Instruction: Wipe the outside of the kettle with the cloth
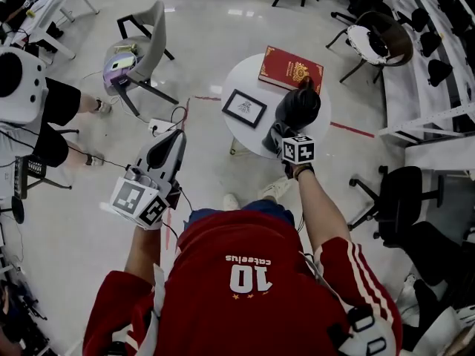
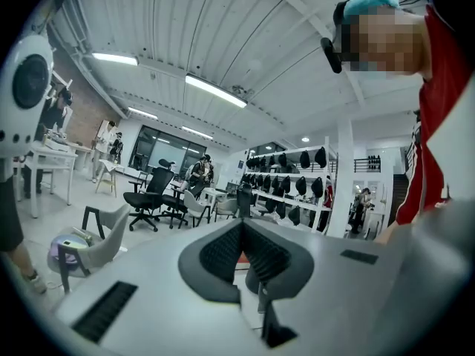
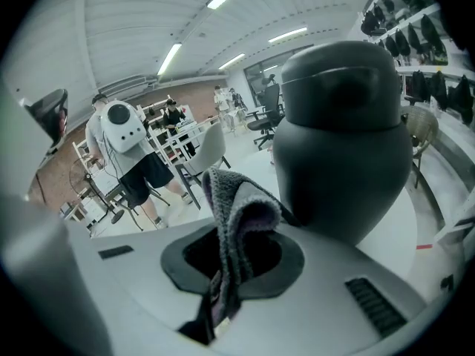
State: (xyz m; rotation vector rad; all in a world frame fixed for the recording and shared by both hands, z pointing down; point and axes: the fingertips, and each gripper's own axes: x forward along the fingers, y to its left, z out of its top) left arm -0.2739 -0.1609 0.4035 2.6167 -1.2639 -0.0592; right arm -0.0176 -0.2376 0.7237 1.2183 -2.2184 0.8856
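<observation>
The round white table point(image 1: 249, 76) stands ahead of the right gripper's fingers, well to the right of the left gripper's fingers. On it the dark kettle point(image 3: 345, 139) stands upright just beyond the right fingertips and fills much of the right gripper view. A red book point(image 1: 291, 69) lies flat on the far side of the kettle from those fingers, and a framed picture point(image 1: 244, 107) lies flat to their left. The right gripper point(image 3: 230, 254) is clamped on the grey cloth point(image 3: 241, 213), whose folded end rises past the fingertips to the kettle's lower side; I cannot tell whether it touches. The left gripper point(image 1: 177, 138) is held over the floor, clear of the table, its fingers pressed together on nothing.
</observation>
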